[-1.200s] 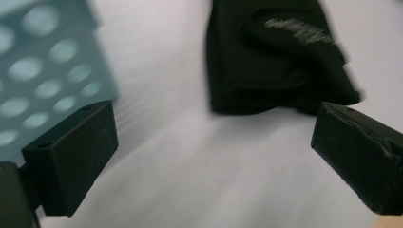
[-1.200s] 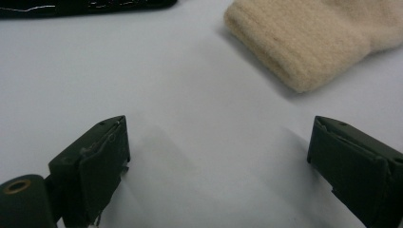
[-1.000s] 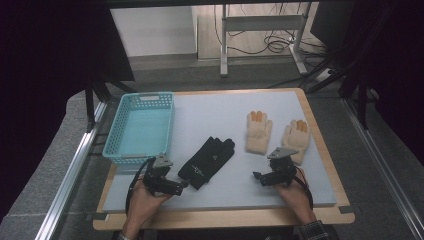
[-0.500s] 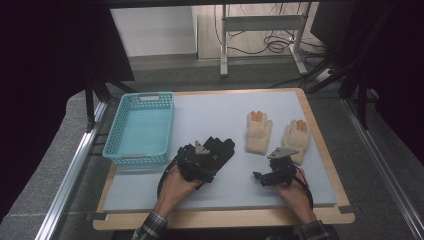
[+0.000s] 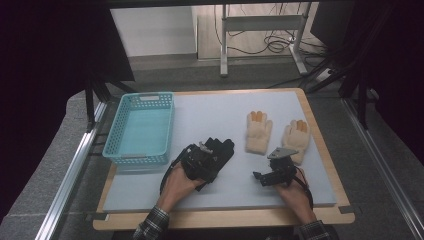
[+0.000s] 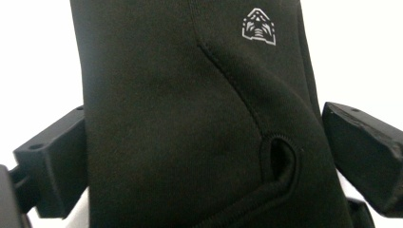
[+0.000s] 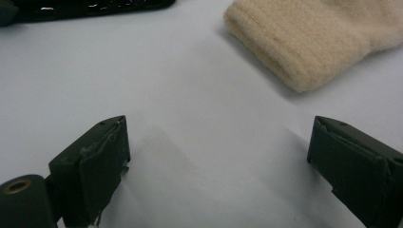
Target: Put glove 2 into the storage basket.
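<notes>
Turquoise basket (image 5: 120, 145) sits at the left part of the table (image 5: 210, 112), long side running away from the person. Lattice walls, slotted handle at the far end. Inside: nothing visible, bare mesh floor.

Black glove (image 5: 222, 148) lies on the grey mat just right of the basket's near corner, apart from the basket. Left tool (image 5: 202, 161) is over the glove's cuff end, hand (image 5: 175, 182) behind it. In the left gripper view the black glove (image 6: 190, 118) runs up between the two jaws; the jaws stand spread, one on either side of the fabric, close to its edges. Whether they press on it I cannot tell; they are not closed on it. A small white emblem (image 6: 259, 26) shows on the glove, and a stitched seam ends in an oval opening.

Two cream knit gloves with orange fingertips lie right of centre, side by side, fingers pointing away: left cream glove (image 5: 258, 131), right cream glove (image 5: 297, 139). Neither is in the basket.

Right tool (image 5: 259, 176) rests low on the mat near the cuffs of the cream gloves, grey plate on top. In the right gripper view its jaws are spread wide over bare mat, holding nothing; a cream cuff (image 7: 304, 52) lies ahead.
</notes>
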Motion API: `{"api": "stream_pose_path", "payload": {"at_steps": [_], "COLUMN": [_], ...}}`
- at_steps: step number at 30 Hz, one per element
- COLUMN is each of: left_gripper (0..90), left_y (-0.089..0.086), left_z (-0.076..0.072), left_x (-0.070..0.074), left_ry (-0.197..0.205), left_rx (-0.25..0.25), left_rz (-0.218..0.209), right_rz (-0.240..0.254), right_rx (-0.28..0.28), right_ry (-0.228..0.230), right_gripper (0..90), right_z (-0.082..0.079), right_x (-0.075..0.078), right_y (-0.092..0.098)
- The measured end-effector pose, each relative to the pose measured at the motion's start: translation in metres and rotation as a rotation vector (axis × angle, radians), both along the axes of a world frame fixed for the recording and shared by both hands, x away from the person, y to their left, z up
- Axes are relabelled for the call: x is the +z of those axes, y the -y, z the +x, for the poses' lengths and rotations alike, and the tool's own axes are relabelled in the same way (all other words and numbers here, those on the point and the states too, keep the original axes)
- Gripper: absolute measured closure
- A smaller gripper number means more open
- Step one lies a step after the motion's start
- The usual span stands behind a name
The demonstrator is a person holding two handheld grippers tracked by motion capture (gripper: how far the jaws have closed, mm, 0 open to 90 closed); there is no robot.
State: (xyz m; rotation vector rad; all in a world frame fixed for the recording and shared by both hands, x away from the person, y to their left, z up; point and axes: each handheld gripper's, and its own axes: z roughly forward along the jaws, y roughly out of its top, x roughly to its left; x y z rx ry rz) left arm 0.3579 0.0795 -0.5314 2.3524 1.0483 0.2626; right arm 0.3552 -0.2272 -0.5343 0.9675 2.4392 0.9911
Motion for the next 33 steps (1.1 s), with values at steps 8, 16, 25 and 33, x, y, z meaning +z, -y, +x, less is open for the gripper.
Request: {"api": "stream_pose_path", "payload": {"at_steps": [8,16,25,33], "left_gripper": [47.9,63.3,62.1,61.6], "left_y": [-0.015,-0.016,-0.016,-0.029], "left_z": [0.002,0.006,0.019,0.035], "left_x": [0.009,0.017,0.056,0.084], "left_ry": [0.029,0.060,0.103,0.114], "left_rx": [0.052,0.050,0.067,0.117], "left_rz": [0.002,-0.014,-0.055,-0.058], "right_rz": [-0.001,0.000,0.000,0.000], "right_rx": [0.000,-0.001,-0.001,0.000], "right_ry": [0.000,-0.001,-0.001,0.000], "right_gripper": [6.8,6.8,6.8,6.8], "right_z": [0.000,0.000,0.000,0.000], "right_x": [0.000,0.000,0.000,0.000], "right_y": [0.000,0.000,0.000,0.000]}}
